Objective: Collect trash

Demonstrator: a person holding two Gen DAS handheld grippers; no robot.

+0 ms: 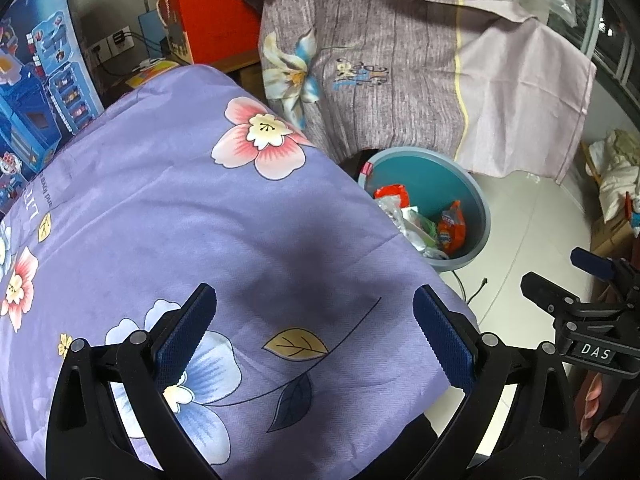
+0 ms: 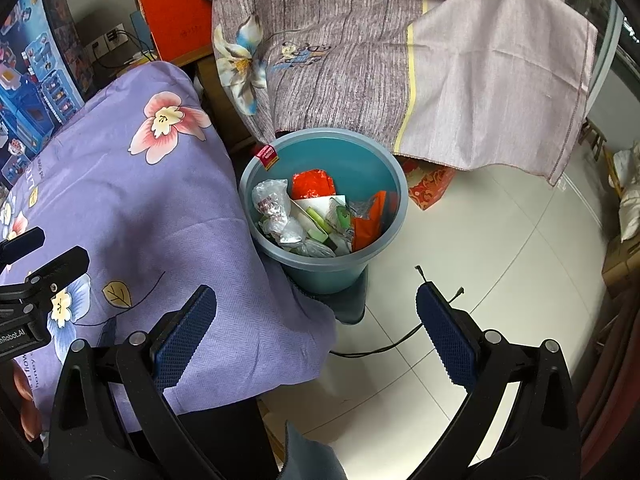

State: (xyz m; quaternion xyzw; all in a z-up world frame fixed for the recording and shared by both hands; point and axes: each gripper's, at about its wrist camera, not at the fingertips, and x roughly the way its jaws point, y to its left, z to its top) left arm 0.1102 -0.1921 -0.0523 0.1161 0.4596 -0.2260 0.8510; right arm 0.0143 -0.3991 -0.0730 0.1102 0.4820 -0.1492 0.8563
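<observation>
Both my claws are spread wide and empty, my left gripper (image 1: 314,326) over the purple floral cloth (image 1: 160,216), my right gripper (image 2: 316,328) near the teal bin (image 2: 320,268) holding wrappers (image 2: 316,216).

Both wrist views look down, sharing the bin (image 1: 476,200).
</observation>
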